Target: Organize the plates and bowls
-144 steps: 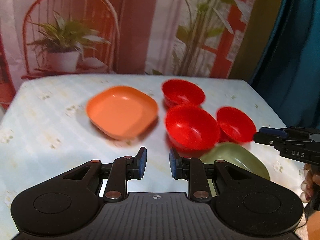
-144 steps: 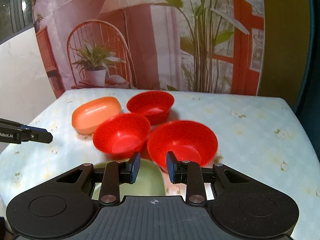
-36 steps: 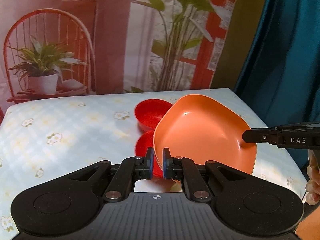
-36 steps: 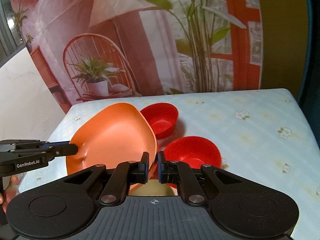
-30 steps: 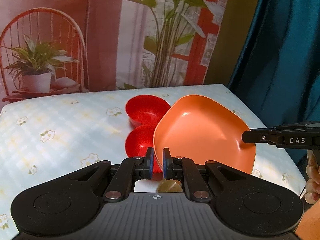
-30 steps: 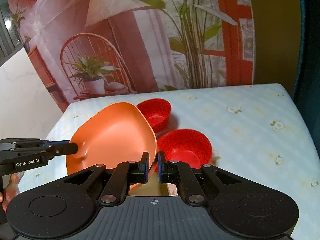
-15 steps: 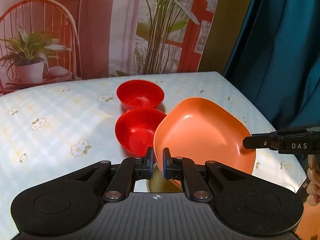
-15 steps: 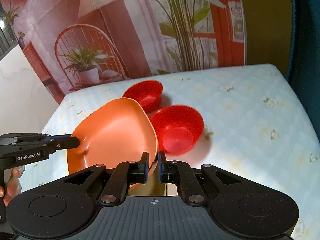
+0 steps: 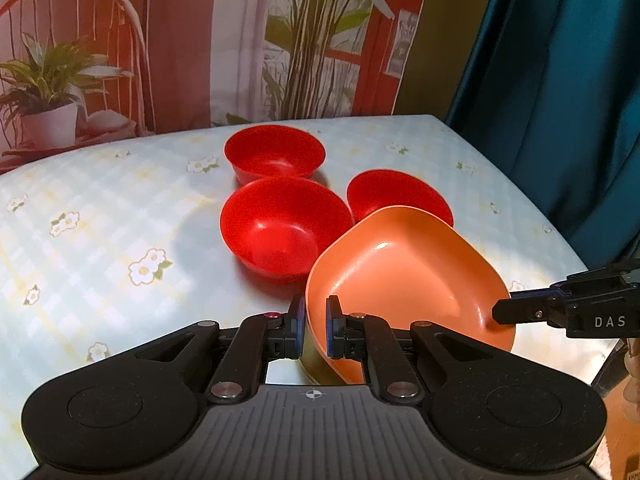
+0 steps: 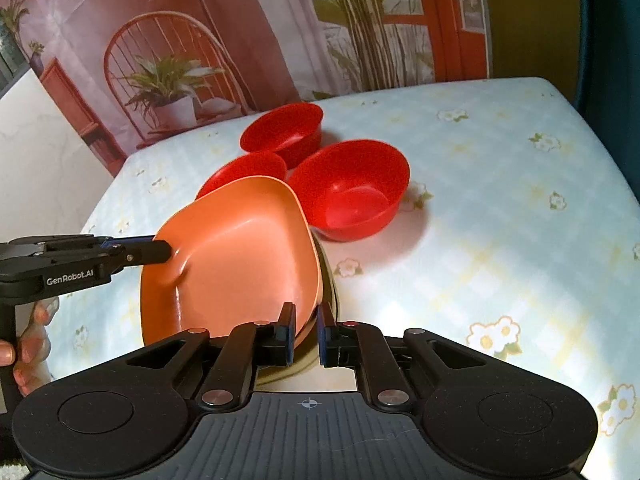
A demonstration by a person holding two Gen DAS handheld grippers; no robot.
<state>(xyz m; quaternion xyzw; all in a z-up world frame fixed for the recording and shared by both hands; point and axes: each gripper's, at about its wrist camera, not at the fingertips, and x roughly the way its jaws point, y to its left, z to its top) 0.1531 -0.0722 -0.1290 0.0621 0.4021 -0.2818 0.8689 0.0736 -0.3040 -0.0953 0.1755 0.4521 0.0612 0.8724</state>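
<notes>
**Floral tablecloth, orange plate held from two sides**

Setting: table (image 9: 100,216) under a pale blue checked cloth printed with white flowers; behind it a backdrop picturing a chair, a potted plant and tall leaves; teal curtain (image 9: 568,80) to the right of the left claw.

Item 1. Left gripper (image 9: 313,330): fingers drawn close together, clamped on the near rim of the orange plate (image 9: 404,276), one pad inside the dish, one outside.

Item 2. Right gripper (image 10: 305,334): fingers likewise close together, clamped on the opposite rim of the same orange plate (image 10: 236,256). Seen from the left wrist, its tip meets the plate's right edge.

Item 3. Orange plate: squarish, deep, tilted, held between both claws, directly ahead of each.

Item 4. Olive-green plate (image 10: 332,292): beneath the orange one, only an edge showing beside the right claw's fingers; contact between the two cannot be told.

Item 5. Three red bowls, upright on the cloth beyond the plate: large red bowl (image 9: 280,228) ahead-left of the left claw; second red bowl (image 9: 396,196) behind the plate, partly hidden; farthest red bowl (image 9: 274,154).
</notes>
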